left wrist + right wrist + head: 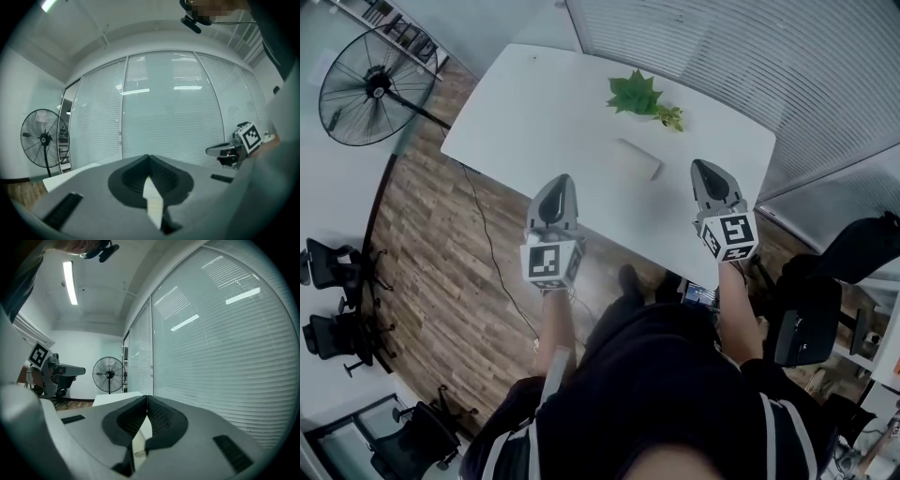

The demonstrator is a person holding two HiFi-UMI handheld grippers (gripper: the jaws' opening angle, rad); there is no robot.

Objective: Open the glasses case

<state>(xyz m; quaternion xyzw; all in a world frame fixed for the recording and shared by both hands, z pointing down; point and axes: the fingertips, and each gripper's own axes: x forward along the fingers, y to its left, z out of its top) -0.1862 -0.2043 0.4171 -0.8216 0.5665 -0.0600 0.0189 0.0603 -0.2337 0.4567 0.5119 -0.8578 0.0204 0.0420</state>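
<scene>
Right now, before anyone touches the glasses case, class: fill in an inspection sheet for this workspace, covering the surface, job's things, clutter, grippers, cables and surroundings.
Surface: white table, standing on a wooden floor.
Job's things: glasses case, looks closed, lying near the table's middle, beyond both grippers and touched by neither.
Clutter: small green plant, behind the case and apart from it.
Grippers: left gripper and right gripper both shut, nothing held, at the table's near edge.
Cables: one dark cable trails across the floor from the table.
Surroundings: standing fan, office chairs, window blinds.
</scene>
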